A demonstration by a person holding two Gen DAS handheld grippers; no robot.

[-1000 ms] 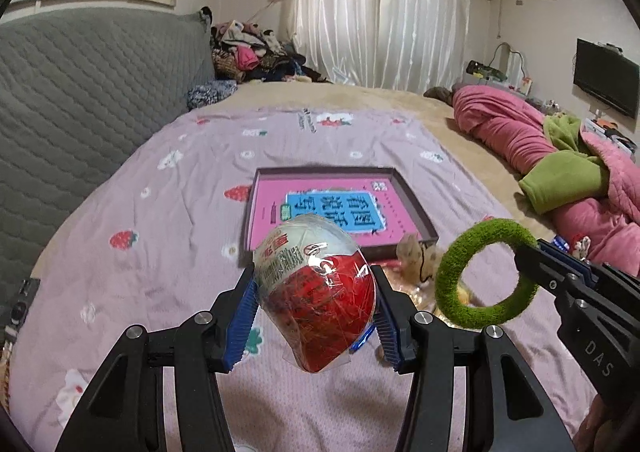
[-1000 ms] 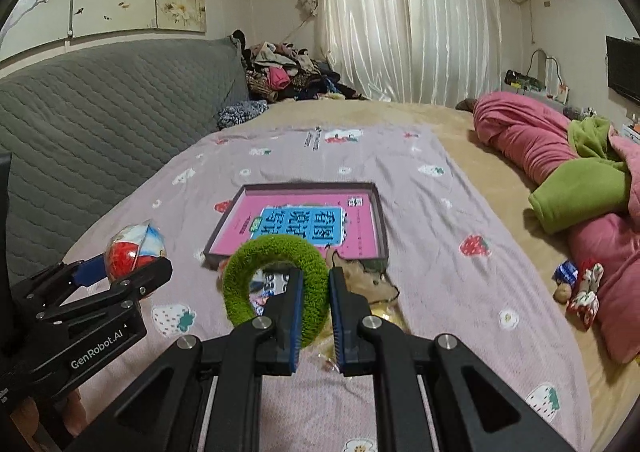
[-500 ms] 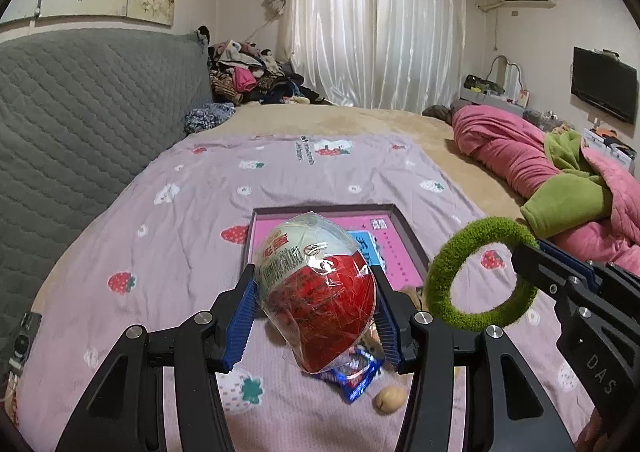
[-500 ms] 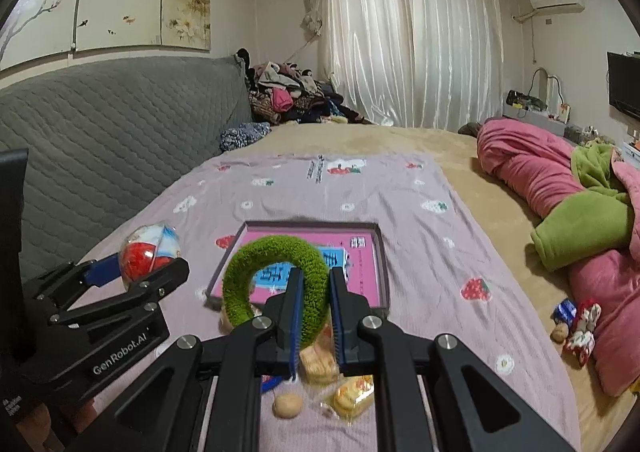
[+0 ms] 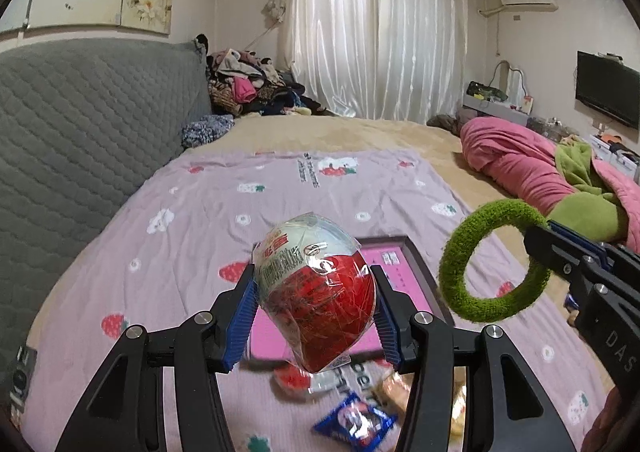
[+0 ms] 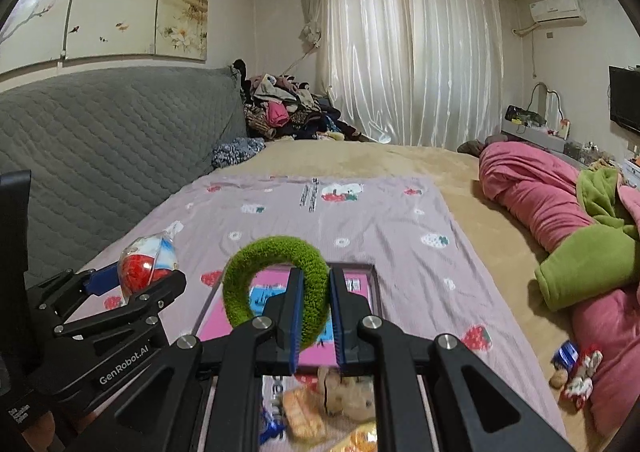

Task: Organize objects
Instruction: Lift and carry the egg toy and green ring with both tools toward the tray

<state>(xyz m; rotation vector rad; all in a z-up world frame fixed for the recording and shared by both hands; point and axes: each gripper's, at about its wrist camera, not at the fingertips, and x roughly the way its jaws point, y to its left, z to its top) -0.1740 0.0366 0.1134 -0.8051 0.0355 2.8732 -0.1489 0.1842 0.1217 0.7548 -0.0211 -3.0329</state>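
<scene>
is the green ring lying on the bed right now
No, the green ring is up off the purple sheet, pinched between the right gripper jaws.

Left tool (image 5: 315,316), right tool (image 6: 313,318): black frames, blue ribbed pads, silver screws, white "GenRobot.AI" lettering.

Home bedroom: bed (image 6: 360,212) with strawberry sheet, grey quilted headboard (image 6: 112,140) left, clothes pile (image 6: 284,108) far, white curtains (image 6: 408,52), wall TV (image 5: 606,94) and air conditioner (image 6: 556,6) right.

Soft daylight through white curtains (image 5: 376,44), dark fisheye corners, bent edges, blurred foreground snacks (image 6: 316,408)
</scene>
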